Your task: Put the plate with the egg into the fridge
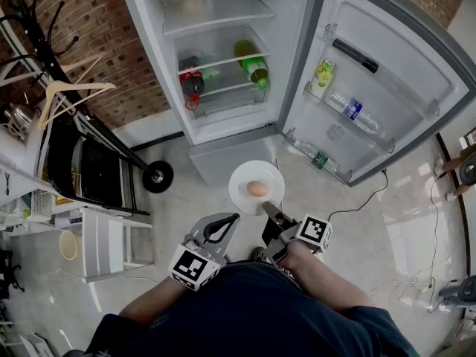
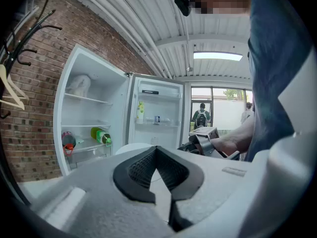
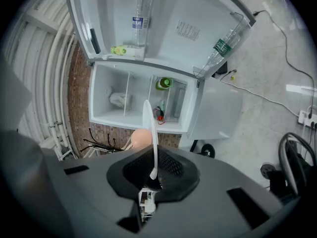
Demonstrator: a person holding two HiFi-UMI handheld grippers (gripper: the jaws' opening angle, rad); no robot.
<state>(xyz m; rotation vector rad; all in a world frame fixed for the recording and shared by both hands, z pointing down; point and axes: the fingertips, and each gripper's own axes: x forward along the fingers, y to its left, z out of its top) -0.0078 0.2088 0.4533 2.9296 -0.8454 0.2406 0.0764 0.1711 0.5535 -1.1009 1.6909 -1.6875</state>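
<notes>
The right gripper (image 1: 268, 208) clenches only the plate (image 1: 242, 175) rim, so a tilt could roll the egg (image 1: 256, 189) off; the left gripper (image 1: 223, 226) sits clenched, empty.

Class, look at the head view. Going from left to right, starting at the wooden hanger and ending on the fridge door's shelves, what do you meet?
wooden hanger → black wheel → red-and-black bottle → green bottle → yellow-green carton → blue-labelled bottle

In front of me, the fridge (image 1: 223, 129) has a white bag (image 1: 192, 4) on its far top shelf (image 1: 216, 19); its lower shelf (image 1: 227, 89) carries a red-capped bottle (image 1: 192, 86) left, a green bottle (image 1: 253, 67) right.
</notes>
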